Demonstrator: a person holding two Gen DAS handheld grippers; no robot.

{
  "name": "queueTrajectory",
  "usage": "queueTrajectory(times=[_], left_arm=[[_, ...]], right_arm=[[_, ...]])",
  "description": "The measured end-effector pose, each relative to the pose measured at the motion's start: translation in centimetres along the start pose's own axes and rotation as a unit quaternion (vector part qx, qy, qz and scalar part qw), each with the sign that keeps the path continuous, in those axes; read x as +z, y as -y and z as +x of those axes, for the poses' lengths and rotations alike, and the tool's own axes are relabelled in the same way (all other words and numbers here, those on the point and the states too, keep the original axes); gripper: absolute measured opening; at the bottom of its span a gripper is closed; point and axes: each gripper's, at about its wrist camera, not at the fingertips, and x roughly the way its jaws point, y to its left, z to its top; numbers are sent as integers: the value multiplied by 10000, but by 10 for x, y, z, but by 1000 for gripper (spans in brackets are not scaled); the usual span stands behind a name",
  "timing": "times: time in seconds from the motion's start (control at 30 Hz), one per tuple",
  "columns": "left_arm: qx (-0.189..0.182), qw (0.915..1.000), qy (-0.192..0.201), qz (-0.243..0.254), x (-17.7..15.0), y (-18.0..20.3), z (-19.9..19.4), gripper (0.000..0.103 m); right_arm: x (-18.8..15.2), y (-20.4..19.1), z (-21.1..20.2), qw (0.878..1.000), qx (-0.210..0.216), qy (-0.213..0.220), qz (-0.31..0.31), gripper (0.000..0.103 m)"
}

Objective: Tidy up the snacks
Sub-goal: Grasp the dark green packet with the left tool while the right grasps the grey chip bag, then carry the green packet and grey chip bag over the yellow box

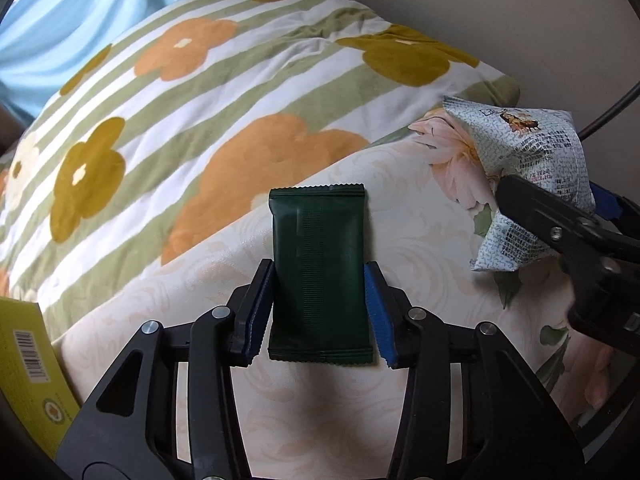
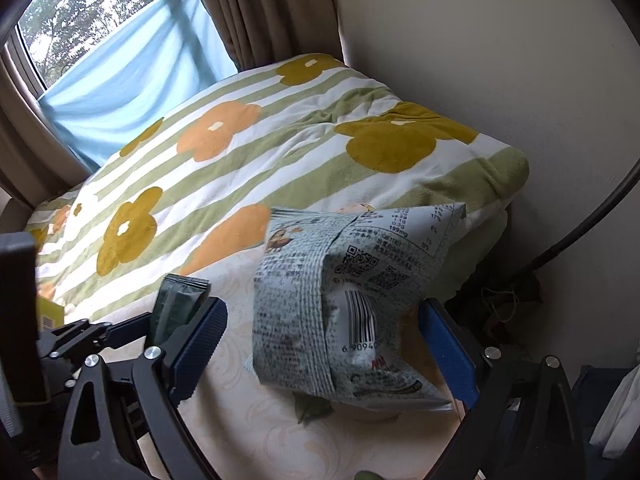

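Observation:
A dark green snack packet [image 1: 320, 272] lies flat on the cream bedsheet [image 1: 280, 400], between the fingers of my left gripper [image 1: 320, 308]. The blue pads sit at its two long edges with small gaps, so the gripper is open around it. A pale printed snack bag [image 2: 344, 304] lies puffed up between the wide-open fingers of my right gripper [image 2: 328, 344]; the pads stand clear of it. The bag [image 1: 528, 176] and right gripper also show at the right of the left wrist view. The green packet [image 2: 176, 304] shows at the left of the right wrist view.
A yellow-green box [image 1: 28, 368] lies at the left edge. A flowered striped blanket [image 1: 180, 120] covers the far part of the bed. A wall [image 2: 500, 60] runs along the right, with curtains [image 2: 260, 8] and a window behind. Clutter and a black cable [image 2: 560, 248] sit beyond the bed's right edge.

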Motion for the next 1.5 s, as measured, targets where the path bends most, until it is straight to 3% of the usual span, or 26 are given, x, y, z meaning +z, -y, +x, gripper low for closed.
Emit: queueTrajectory(times=[0.13, 0.23, 0.3, 0.47, 0.7, 0.9, 1.23, 1.5], left_arm=[[-95, 10000, 12, -17, 0, -4, -1, 40], [-142, 9999, 47, -39, 0, -5, -4, 40], [-138, 9999, 74, -50, 0, -5, -6, 40], [-134, 9998, 126, -95, 0, -4, -11, 40], [-104, 9993, 287, -221, -3, -4, -33, 40], [-111, 9962, 668, -556, -5, -10, -81, 40], [316, 9757, 1632, -1428, -32, -50, -211, 40], [771, 9513, 2068, -2151, -89, -127, -286, 41]], right_arm=[[-1, 2, 8, 9999, -135, -75, -38, 94], [-1, 3, 8, 9997, -194, -25, -123, 71], [0, 2, 7, 9995, -203, -14, -223, 68], [-1, -2, 2, 9992, -108, 13, -382, 52], [-1, -8, -19, 9986, 148, 187, -479, 50], [7, -15, -56, 9965, 333, 515, -571, 50], [24, -56, -126, 9832, 1086, 788, -1241, 50], [17, -143, -164, 9612, 1873, 719, -1893, 50]])
